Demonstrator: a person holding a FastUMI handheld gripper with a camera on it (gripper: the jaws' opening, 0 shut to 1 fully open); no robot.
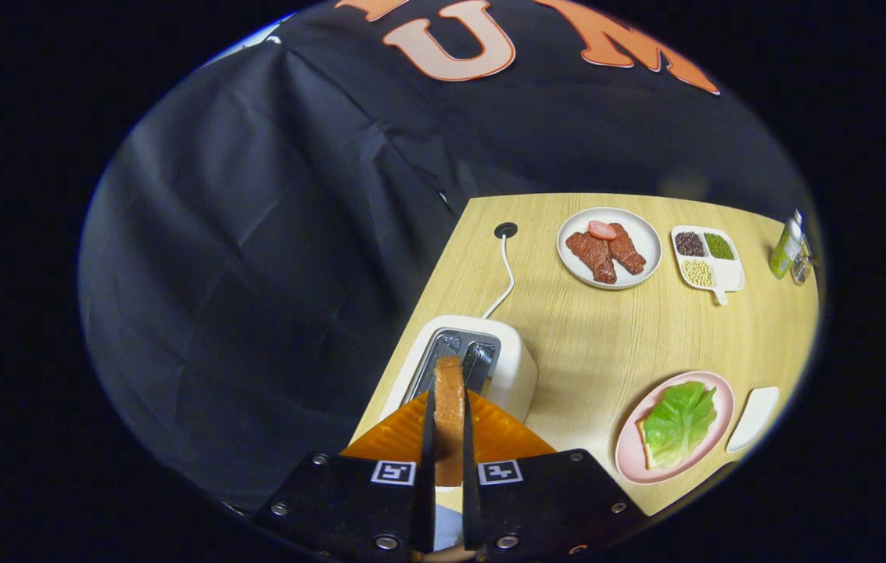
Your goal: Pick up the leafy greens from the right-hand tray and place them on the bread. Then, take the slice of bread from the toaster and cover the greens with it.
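Note:
My gripper (447, 426) is shut on a slice of bread (449, 391), held edge-on between both fingers, lifted just above the white toaster (517, 371). The toaster's two slots (464, 352) lie right beyond the slice. To the right, on a pink plate (630, 450), a leaf of green lettuce (677, 422) covers another slice of bread (648, 455), whose corner peeks out at the leaf's near edge.
A small white tray (754, 417) sits right of the pink plate. Farther back stand a white plate with meat pieces (608, 249), a divided dish of beans (707, 258) and a green bottle (787, 246). The toaster's cord (507, 274) runs to a table hole.

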